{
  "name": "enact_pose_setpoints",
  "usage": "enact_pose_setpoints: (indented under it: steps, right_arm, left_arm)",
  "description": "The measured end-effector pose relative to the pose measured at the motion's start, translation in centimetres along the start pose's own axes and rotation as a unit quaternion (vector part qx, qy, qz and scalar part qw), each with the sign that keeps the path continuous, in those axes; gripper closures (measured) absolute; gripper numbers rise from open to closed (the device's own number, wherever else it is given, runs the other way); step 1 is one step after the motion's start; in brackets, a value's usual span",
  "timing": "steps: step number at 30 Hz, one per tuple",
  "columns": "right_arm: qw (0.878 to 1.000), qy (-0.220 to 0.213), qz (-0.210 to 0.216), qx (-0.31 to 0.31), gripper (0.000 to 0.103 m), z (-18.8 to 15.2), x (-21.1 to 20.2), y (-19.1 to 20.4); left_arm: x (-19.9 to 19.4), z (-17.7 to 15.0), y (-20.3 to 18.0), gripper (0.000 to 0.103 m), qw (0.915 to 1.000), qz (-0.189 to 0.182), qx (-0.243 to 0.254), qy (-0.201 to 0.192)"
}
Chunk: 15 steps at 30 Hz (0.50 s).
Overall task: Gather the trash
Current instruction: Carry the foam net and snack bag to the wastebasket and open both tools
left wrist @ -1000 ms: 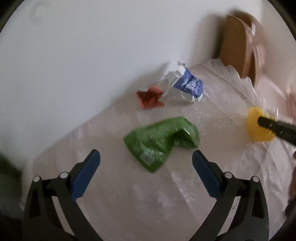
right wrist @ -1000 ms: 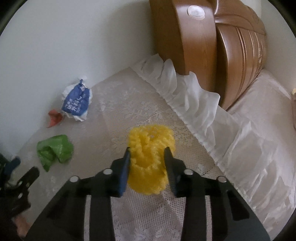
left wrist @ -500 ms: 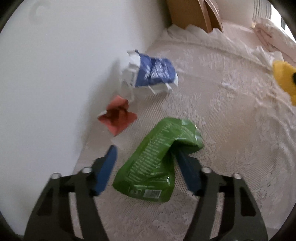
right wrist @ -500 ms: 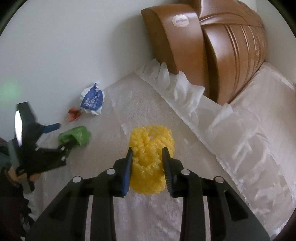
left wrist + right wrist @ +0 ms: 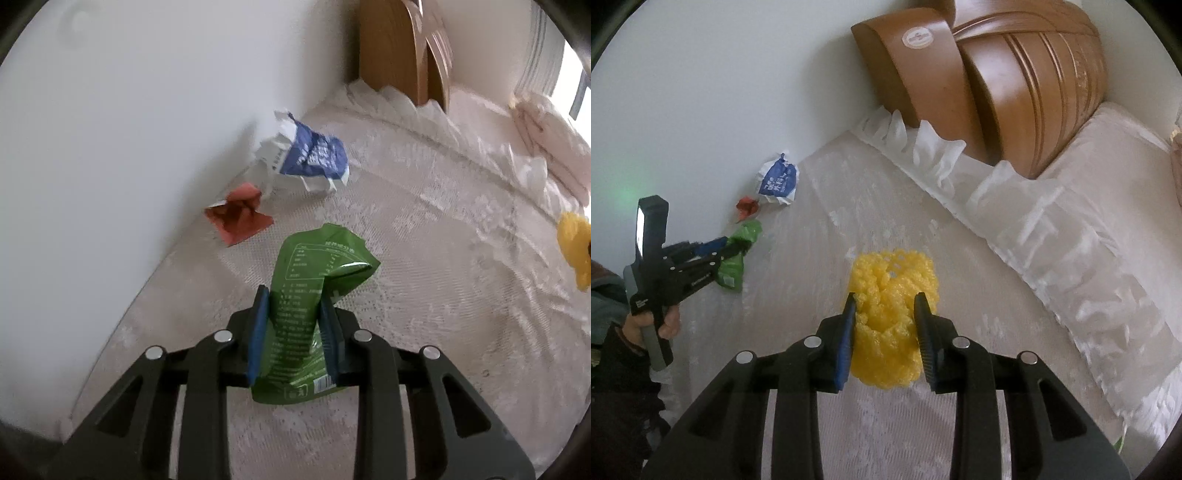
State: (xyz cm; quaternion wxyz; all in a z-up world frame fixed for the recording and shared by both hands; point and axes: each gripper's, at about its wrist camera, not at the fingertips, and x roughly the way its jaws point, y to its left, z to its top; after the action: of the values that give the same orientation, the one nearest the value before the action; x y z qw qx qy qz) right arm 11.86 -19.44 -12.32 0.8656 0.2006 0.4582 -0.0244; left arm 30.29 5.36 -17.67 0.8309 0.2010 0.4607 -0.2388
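Observation:
My left gripper (image 5: pixel 293 295) is shut on a crumpled green snack bag (image 5: pixel 321 266), its blue pads pressing both sides; from the right wrist view the same gripper (image 5: pixel 733 247) and green bag (image 5: pixel 733 267) show at the left, over the lace bedspread. My right gripper (image 5: pixel 886 301) is shut on a yellow foam net (image 5: pixel 892 284), which it holds above the bed; that yellow net (image 5: pixel 574 251) shows at the right edge of the left wrist view. A blue and white crumpled wrapper (image 5: pixel 310 155) and a red wrapper (image 5: pixel 240 218) lie by the wall.
A white wall (image 5: pixel 129 129) borders the bed on the left. A wooden headboard (image 5: pixel 1015 74) stands at the far end behind a ruffled pillow (image 5: pixel 1052 221). Folded pale bedding (image 5: pixel 546 140) lies far right. A person's hand (image 5: pixel 661 321) holds the left gripper's handle.
My left gripper came down over the green bag and closed on it. My right gripper drew back and up with the yellow net, away from the headboard.

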Motion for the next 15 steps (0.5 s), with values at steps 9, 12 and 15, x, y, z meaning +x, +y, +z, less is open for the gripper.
enact_pose_setpoints:
  steps: [9, 12, 15]
  right_arm:
    - [0.999, -0.036, 0.014, -0.001, 0.072, -2.7, -5.2, -0.4]
    - [0.999, -0.039, 0.016, -0.002, 0.072, -4.0, -6.8, -0.9]
    - [0.999, -0.037, 0.013, -0.006, 0.072, -5.4, -8.4, -1.7]
  left_arm:
    - [-7.1, -2.1, -2.5, 0.076, 0.9947, 0.048, -0.072, -0.055]
    - [-10.1, -3.3, -4.7, 0.076, 0.9899, 0.057, -0.109, -0.071]
    - [-12.8, -5.0, -7.4, 0.076, 0.9863, 0.055, -0.137, -0.074]
